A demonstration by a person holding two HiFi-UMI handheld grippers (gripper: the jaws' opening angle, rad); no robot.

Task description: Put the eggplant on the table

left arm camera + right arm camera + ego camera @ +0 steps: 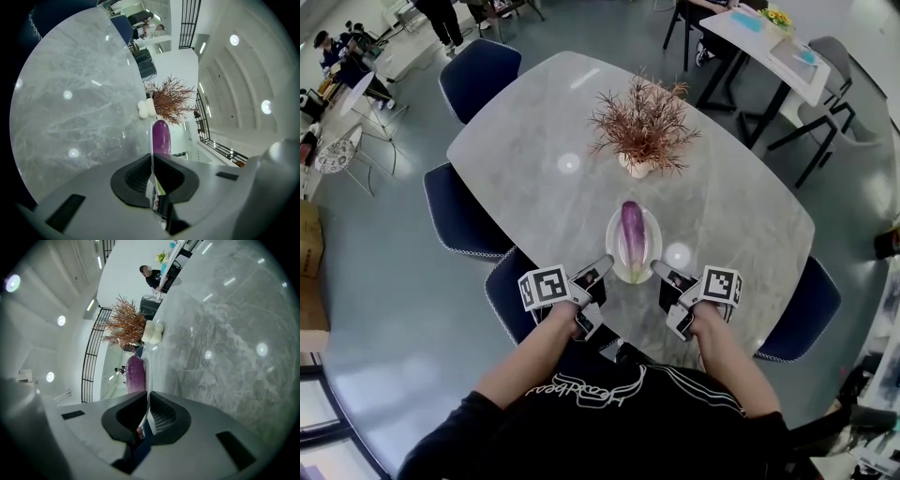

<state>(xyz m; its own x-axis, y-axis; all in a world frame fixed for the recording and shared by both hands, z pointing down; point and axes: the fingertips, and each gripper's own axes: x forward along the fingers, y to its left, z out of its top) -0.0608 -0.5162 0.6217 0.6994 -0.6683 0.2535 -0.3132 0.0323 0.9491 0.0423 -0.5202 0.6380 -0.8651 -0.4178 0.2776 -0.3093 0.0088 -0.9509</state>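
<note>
A purple eggplant [632,230] lies lengthwise on a small white oval plate [646,246] over the near part of the grey marble table [525,159]. My left gripper [602,272] is shut on the plate's left rim and my right gripper [662,273] is shut on its right rim. In the left gripper view the plate rim [152,140] runs edge-on between the dark pads [136,176], with the eggplant [161,136] just beyond. The right gripper view shows the same rim [148,376] clamped in the pads [161,416], the eggplant [135,373] to its left. Whether the plate touches the table I cannot tell.
A dried reddish plant in a white vase [639,131] stands mid-table just beyond the plate. Navy chairs [478,75] ring the table, one [802,314] at the near right. Another table [769,42] with chairs stands back right. People sit far left.
</note>
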